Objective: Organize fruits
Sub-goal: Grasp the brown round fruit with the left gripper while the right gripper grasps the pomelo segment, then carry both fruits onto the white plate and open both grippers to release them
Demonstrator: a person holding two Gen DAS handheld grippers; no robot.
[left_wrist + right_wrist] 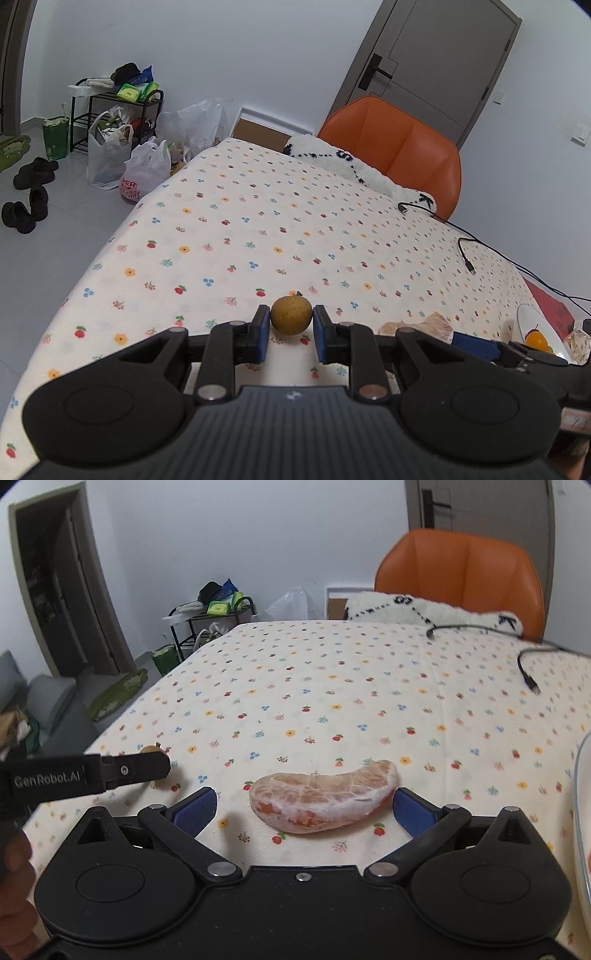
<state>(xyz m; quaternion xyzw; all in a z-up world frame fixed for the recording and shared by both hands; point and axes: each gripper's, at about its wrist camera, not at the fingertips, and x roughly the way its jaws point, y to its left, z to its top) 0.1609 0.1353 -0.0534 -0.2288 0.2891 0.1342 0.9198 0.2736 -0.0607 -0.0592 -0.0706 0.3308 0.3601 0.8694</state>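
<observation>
A small round yellow-brown fruit (291,314), of longan size with a short stem, is seen between the blue pads of the left gripper (290,320). The pads (263,328) stand narrowly apart and lie against or just beside the fruit's two sides; whether it is truly clamped cannot be told, nor whether it rests on the cloth or is lifted. In the right wrist view the same fruit (149,749) is glimpsed at nine o'clock, mostly hidden behind the left gripper's black finger.

A peeled pomelo segment (322,797), pale pink with white pith, lies on the floral tablecloth (332,686) between the widely spread blue pads of the right gripper (304,806). The right pad (412,809) is just beside the segment's tip; the left pad is well apart from it. Nothing is held.

At three o'clock in the left wrist view a white plate (526,317) is seen carrying orange fruit (536,339). Two black cables (466,254) lie across the cloth towards one o'clock. Beyond the table's far edge stands an orange chair (399,155) with a white fluffy cushion (369,170) against it.
</observation>
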